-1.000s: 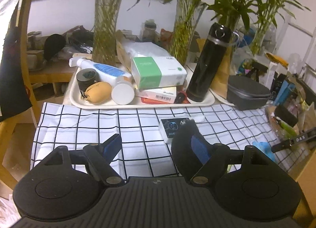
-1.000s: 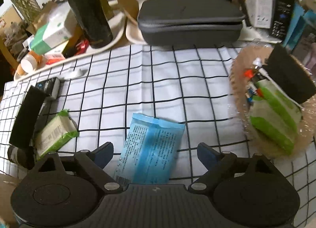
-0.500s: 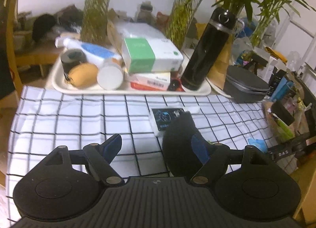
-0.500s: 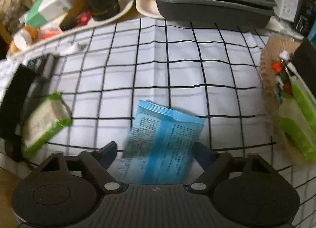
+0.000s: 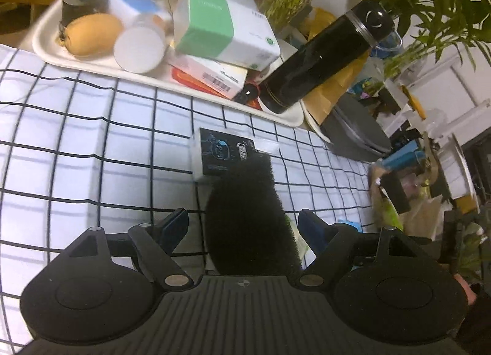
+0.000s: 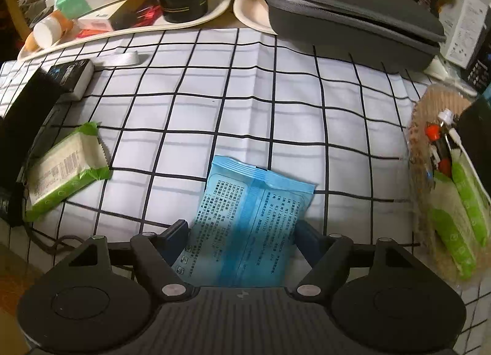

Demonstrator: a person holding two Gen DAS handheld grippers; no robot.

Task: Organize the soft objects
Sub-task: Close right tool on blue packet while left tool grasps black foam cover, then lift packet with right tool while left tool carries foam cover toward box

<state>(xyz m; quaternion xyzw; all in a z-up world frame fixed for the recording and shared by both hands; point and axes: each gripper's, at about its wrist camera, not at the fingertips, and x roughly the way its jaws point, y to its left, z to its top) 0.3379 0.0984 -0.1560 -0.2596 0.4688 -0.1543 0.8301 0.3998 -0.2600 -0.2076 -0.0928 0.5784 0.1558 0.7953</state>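
A black foam sponge (image 5: 248,220) stands on the checked cloth between the fingers of my open left gripper (image 5: 245,226); its near end is hidden by the gripper body. The sponge also shows at the left edge of the right wrist view (image 6: 27,109). A blue tissue pack (image 6: 245,226) lies flat on the cloth between the fingers of my open right gripper (image 6: 242,232). The fingers flank it; I cannot tell if they touch it. A green tissue pack (image 6: 64,167) lies to the left. A woven basket (image 6: 429,127) at the right holds green packs (image 6: 460,226) and pens.
A small black-topped box (image 5: 224,152) lies just beyond the sponge. A white tray (image 5: 46,48) at the back holds a tissue box (image 5: 221,26), bottles and a black flask (image 5: 322,60). A grey zip case (image 6: 353,14) sits at the back right.
My left gripper has dropped and moved so the black sponge now sits centred between its fingers. My right gripper has come forward and lower, so its fingers now flank the blue pack.
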